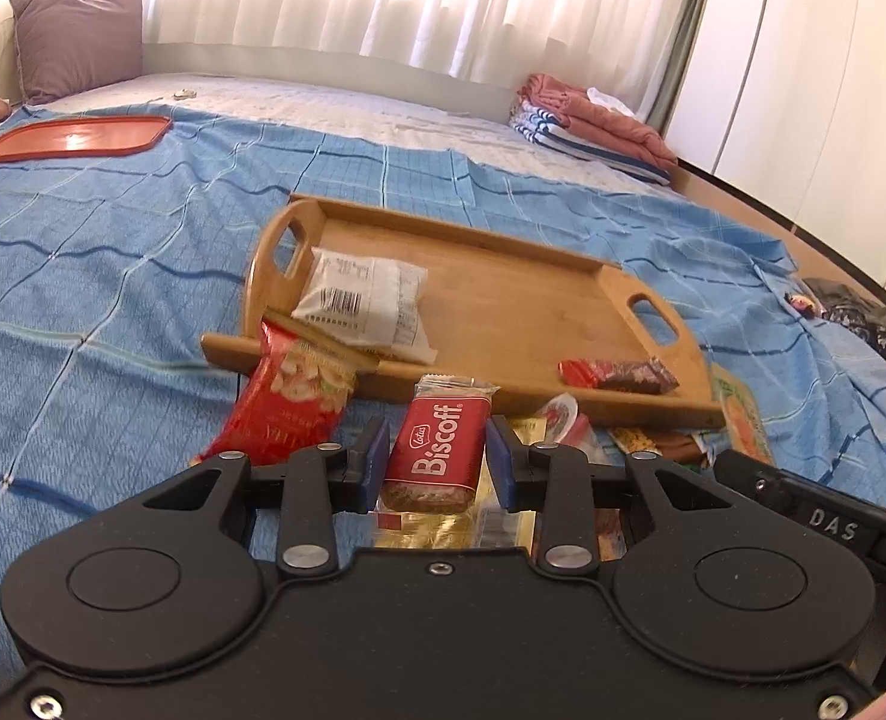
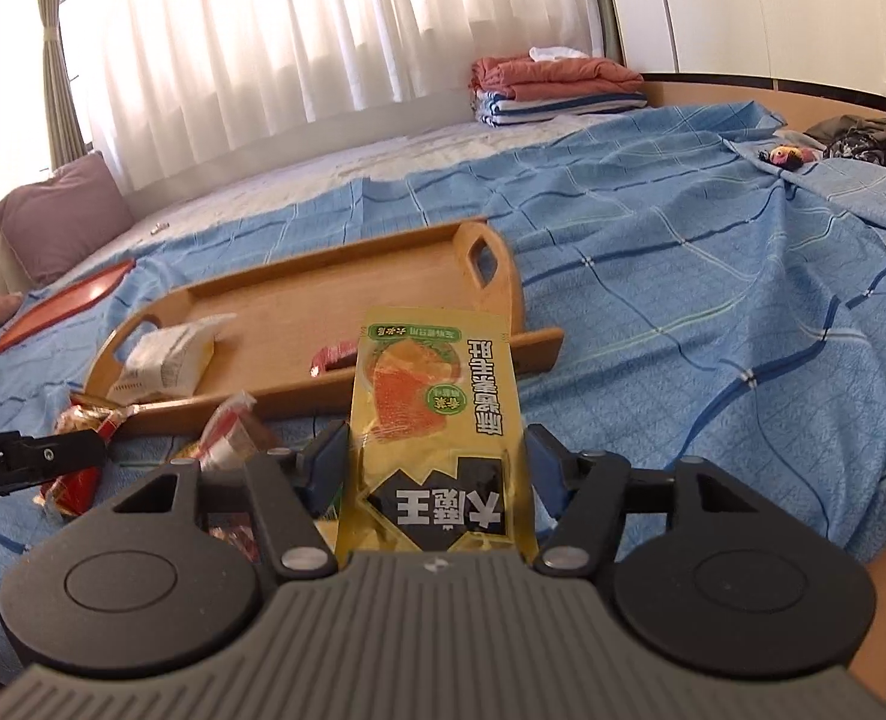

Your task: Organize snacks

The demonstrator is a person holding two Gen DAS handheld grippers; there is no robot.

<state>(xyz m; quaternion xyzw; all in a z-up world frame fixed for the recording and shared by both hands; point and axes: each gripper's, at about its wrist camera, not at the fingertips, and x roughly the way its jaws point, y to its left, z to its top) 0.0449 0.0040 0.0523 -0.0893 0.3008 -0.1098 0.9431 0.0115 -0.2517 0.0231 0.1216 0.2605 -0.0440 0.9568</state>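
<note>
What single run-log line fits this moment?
left hand-held gripper: shut on biscuit pack | right hand-held gripper: around yellow packet | tray: white packet, red bar

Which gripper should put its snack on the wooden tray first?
Probably the left gripper: it is shut firmly on the Biscoff pack, pointing at the wooden tray. The right gripper has the yellow packet between its jaws, apparently less securely.

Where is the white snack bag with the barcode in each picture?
Left wrist view: the white bag lies in the wooden tray at its left end, by the handle, left of centre.
Right wrist view: the white bag is at left, in the tray's left end.
Shared landmark: the folded orange and striped blankets by the curtain.
</note>
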